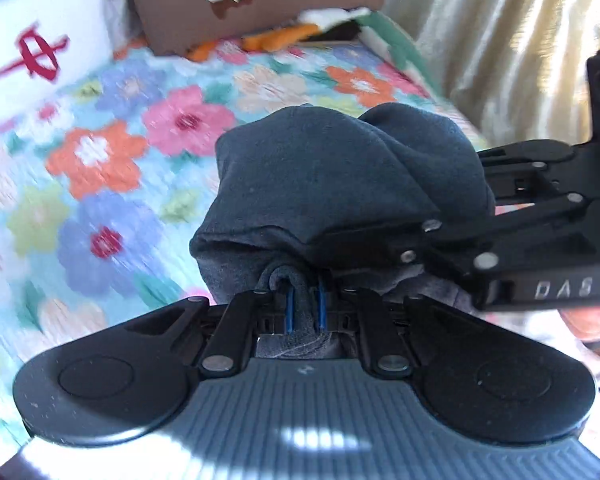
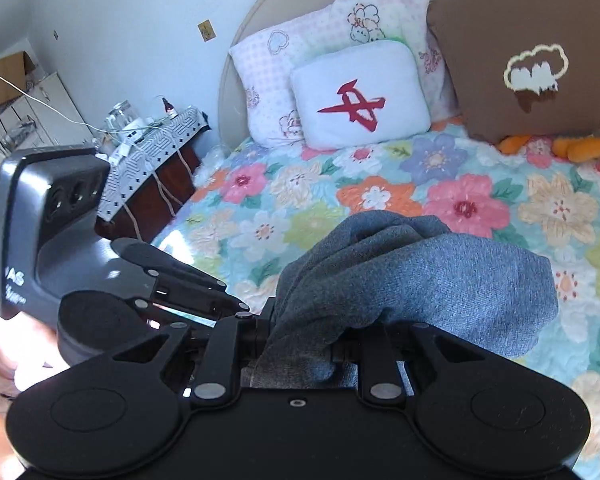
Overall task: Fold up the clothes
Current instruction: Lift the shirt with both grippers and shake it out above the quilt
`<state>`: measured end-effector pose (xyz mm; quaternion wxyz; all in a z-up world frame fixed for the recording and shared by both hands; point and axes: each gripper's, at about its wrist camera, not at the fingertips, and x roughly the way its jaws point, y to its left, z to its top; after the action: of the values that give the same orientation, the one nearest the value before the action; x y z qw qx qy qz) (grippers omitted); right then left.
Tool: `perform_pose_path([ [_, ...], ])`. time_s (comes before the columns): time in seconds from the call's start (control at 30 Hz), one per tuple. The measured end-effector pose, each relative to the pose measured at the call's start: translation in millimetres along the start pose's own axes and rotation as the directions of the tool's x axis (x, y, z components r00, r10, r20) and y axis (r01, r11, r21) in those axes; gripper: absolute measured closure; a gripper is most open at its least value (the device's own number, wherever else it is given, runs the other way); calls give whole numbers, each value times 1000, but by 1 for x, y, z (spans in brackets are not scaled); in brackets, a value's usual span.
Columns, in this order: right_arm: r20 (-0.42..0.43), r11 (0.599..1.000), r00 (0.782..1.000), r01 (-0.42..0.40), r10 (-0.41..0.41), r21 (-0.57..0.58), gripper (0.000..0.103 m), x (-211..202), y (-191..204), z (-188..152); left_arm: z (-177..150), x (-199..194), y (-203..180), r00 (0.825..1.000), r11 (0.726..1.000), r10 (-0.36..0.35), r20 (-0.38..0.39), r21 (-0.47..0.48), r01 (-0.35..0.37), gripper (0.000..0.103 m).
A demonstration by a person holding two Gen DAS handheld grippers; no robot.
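Grey garment (image 2: 412,280) bunches in both my grippers, left (image 1: 304,312) and right (image 2: 300,344) clamped on it; floral quilt (image 2: 380,196) lies open ahead to the pillows (image 2: 360,96).

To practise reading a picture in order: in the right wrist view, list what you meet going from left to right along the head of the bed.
Bedside table → pink checked pillow → white cushion with a red mark → brown cushion → orange soft toy.

Garment (image 2: 416,272) above bedspread (image 2: 380,196); pillows (image 2: 360,96) behind, against headboard (image 2: 236,60)
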<state>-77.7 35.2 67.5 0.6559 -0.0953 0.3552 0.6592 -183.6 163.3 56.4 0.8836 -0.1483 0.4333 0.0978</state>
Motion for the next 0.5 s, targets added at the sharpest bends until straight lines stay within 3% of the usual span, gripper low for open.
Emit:
perform_pose_path([
  [0.1,77,997,997,34,-30,-62,79,34,-14,-3,1,29,13,992,994,97,75,43,-101,93],
  [0.2,71,997,995,66,-63,-45,74,74,-41,-9,0,66,40,991,992,122,62,3,-123,93],
  [0.33,-38,985,984,174,-174,18,70,127,-83,-31,-3,113,79,998,990,55,-31,-125,-59,92],
  [0.5,-111,973,981,177,-162,145,67,143,-111,-57,-15,134,97,995,983,-32,-91,-184,14,92],
])
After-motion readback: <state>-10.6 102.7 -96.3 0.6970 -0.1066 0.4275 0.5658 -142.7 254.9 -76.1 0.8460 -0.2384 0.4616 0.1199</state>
